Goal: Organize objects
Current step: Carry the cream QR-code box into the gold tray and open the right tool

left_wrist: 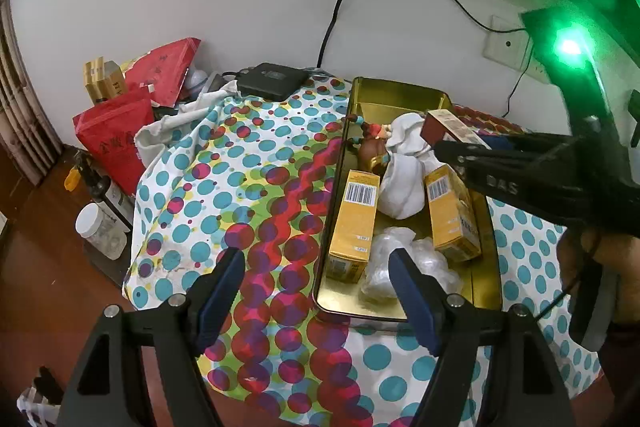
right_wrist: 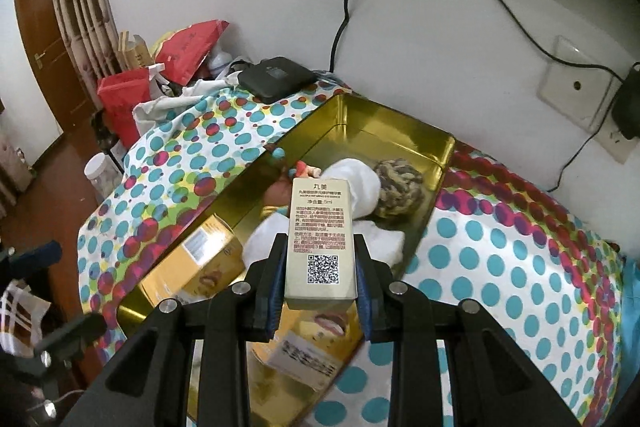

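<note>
Right wrist view: we are gripping a slim box (right_wrist: 321, 239) in our right gripper (right_wrist: 320, 301), above the gold tin (right_wrist: 416, 131); our left gripper (left_wrist: 316, 291) is hanging wide open, empty, near it.

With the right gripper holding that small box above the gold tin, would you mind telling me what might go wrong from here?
1. The small box is pinched only near its lower end by the right gripper, so it may pivot or slip.
2. The gold tin is already crowded with two yellow boxes, white bundles and a figurine; a drop could land crooked on top of them.
3. The left gripper hangs open near the tin's corner and may nudge it.
</note>
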`<state>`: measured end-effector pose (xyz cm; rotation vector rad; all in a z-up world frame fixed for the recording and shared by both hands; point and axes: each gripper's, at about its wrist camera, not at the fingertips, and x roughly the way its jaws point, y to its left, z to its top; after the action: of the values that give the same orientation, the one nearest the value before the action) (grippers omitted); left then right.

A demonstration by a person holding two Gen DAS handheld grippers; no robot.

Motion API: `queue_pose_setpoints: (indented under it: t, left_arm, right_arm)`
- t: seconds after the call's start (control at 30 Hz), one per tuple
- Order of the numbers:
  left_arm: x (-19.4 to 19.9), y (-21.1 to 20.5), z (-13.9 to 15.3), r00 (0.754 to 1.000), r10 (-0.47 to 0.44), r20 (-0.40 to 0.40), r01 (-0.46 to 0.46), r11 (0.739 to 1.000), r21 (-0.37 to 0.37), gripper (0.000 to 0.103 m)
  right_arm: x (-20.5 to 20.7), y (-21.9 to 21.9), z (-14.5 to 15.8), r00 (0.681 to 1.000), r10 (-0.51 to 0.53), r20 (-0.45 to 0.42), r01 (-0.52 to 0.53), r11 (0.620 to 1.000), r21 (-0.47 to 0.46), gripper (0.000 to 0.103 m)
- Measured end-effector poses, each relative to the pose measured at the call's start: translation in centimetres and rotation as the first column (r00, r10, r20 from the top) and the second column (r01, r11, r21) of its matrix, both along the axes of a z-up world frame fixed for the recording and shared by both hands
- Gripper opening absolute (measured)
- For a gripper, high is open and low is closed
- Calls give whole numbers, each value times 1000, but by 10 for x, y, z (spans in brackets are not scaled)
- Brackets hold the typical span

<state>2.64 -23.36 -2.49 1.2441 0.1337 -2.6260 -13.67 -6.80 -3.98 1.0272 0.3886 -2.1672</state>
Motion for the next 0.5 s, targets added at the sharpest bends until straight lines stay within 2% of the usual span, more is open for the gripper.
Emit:
queue_pose_setpoints:
  t: [0.17,0.5]
  left_arm:
    - [-2,-2,-1,1000,3,4,-3,1000,8,76]
    - [-5,-8,-1,1000,20,8,-20,1000,20,76]
  right_arm:
    - [-3,-12,-8,1000,-16,9,15,999,38,28]
    - [-3,-15,-15,999,-25,24,24,999,45,29]
